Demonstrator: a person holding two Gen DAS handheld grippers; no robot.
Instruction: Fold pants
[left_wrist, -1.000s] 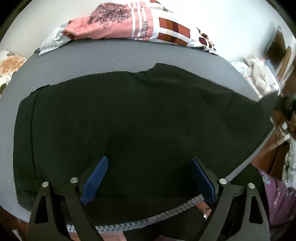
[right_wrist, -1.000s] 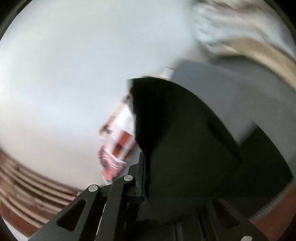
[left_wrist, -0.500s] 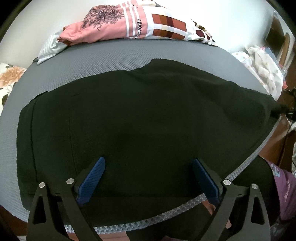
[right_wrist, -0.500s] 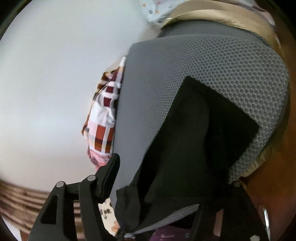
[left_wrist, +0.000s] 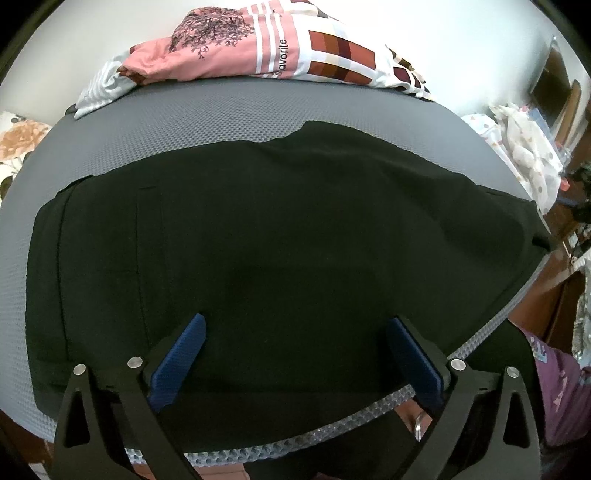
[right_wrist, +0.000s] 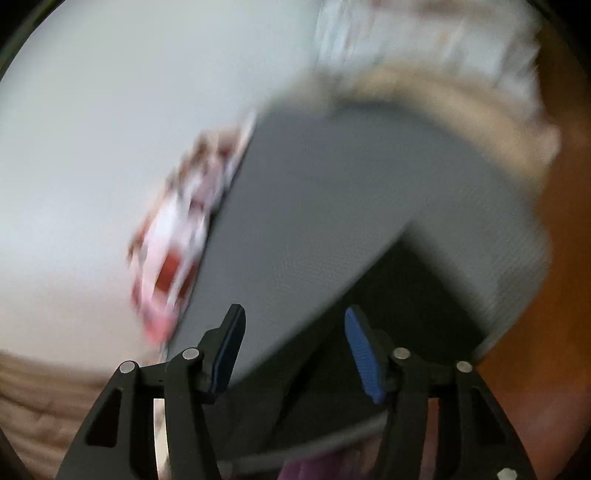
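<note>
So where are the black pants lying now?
In the left wrist view the black pants lie spread flat on the grey mat, in front of the pink patterned cloth at its far edge.

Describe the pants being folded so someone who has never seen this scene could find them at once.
Start at the grey mesh-covered surface that fills the left wrist view. The black pants lie spread flat across its near half, reaching the front edge. They are plain black, unlike the pink and checked patterned cloth bunched at the far edge.
</note>
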